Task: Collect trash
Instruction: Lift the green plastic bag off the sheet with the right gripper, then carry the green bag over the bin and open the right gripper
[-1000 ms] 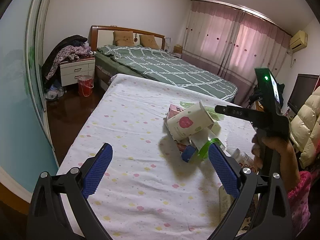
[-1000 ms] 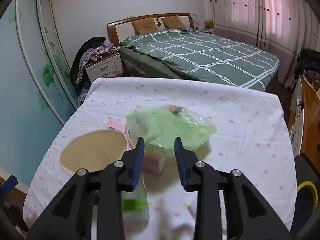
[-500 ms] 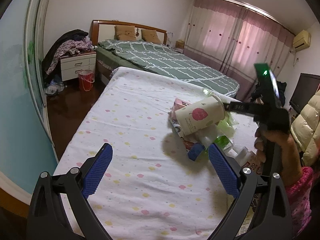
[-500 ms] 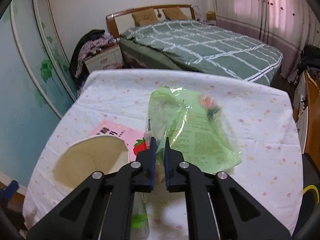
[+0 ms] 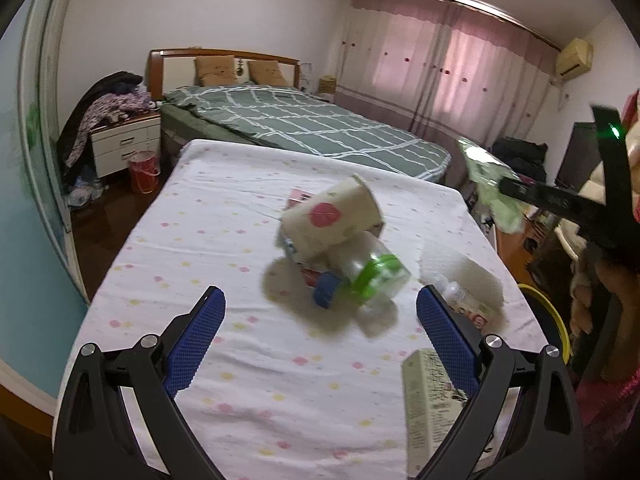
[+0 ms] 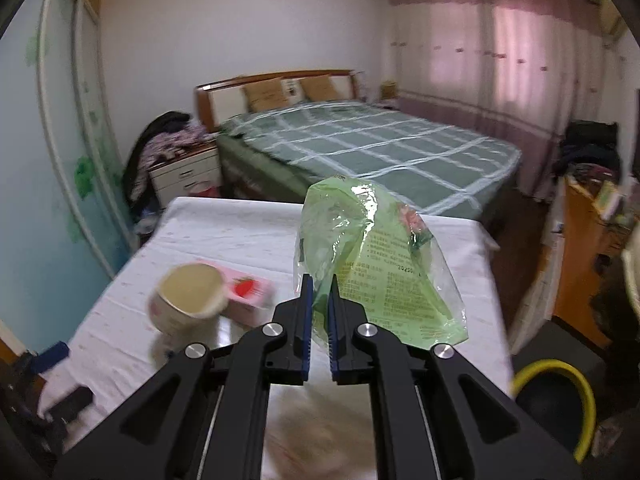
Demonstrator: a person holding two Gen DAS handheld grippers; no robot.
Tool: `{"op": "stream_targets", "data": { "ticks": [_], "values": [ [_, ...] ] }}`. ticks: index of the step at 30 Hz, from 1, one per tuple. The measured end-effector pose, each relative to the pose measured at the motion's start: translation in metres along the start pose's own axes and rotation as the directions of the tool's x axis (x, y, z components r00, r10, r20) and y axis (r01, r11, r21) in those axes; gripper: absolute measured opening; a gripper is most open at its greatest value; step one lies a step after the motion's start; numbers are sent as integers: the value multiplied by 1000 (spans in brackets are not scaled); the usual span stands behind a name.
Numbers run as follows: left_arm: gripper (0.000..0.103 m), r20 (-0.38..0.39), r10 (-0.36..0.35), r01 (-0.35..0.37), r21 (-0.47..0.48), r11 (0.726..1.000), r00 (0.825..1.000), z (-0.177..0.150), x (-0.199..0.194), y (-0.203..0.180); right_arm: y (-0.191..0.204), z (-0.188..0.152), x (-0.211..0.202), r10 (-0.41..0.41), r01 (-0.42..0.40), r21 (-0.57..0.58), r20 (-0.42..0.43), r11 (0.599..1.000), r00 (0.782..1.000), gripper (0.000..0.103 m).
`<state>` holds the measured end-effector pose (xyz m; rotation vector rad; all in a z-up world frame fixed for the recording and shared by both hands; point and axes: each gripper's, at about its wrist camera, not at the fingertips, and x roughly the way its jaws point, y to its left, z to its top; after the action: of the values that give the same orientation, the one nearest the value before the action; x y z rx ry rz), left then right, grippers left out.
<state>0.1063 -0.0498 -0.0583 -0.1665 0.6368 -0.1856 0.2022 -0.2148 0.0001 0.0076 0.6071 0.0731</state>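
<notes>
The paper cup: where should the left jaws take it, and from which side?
Pinch the cup's rim wall from its open end, up and right in the left view. It lies tilted atop the bottle and pink box; the body looks too wide to span.

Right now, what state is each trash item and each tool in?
Green plastic bag: pinched, lifted off the table.
Right tool: shut on the bag.
Left tool: open, empty.
Paper cup: tipped on its side, atop the pile.
Clear bottle: lying down, blue cap on.
</notes>
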Motion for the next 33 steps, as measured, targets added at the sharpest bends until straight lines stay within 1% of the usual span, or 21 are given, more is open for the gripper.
{"op": "stream_targets", "data": {
  "ticks": [3,5,7,11,13,16,21,24,26,28,33],
  "values": [
    [95,-4,-17,17,19,1000,1000,-2,0,-11,-32,-17,-16,-88,88,50,4,995,996,7],
    [95,-10,-27,27,30,999,1000,-4,0,-17,-55,-31,-23,-163,163,77,-6,984,987,7],
    [95,-16,-35,36,43,998,999,-5,1,-23,-78,-48,-29,-225,227,104,-27,968,974,7],
    [95,-26,-50,52,69,996,998,-9,1,-38,-123,-83,-29,-309,321,176,-93,931,947,7],
    [95,-39,-59,62,85,994,997,-12,3,-46,-138,-98,-26,-338,357,198,-126,913,933,7],
    [95,-60,-72,78,110,991,996,-17,5,-60,-164,-120,-19,-349,386,237,-183,892,919,8],
    [95,-99,-90,104,148,984,991,-26,8,-82,-189,-142,-8,-335,394,271,-240,878,911,14],
    [95,-110,-90,108,167,980,990,-30,8,-93,-194,-145,-6,-321,385,293,-244,875,915,18],
    [95,-117,-90,109,171,979,989,-32,8,-98,-196,-145,-9,-316,377,304,-231,875,920,25],
    [95,-124,-92,113,174,978,988,-34,9,-102,-196,-146,-13,-313,371,309,-222,876,923,28],
    [95,-154,-89,118,197,973,984,-40,14,-114,-195,-146,-17,-297,354,325,-211,877,931,29]
  ]
}}
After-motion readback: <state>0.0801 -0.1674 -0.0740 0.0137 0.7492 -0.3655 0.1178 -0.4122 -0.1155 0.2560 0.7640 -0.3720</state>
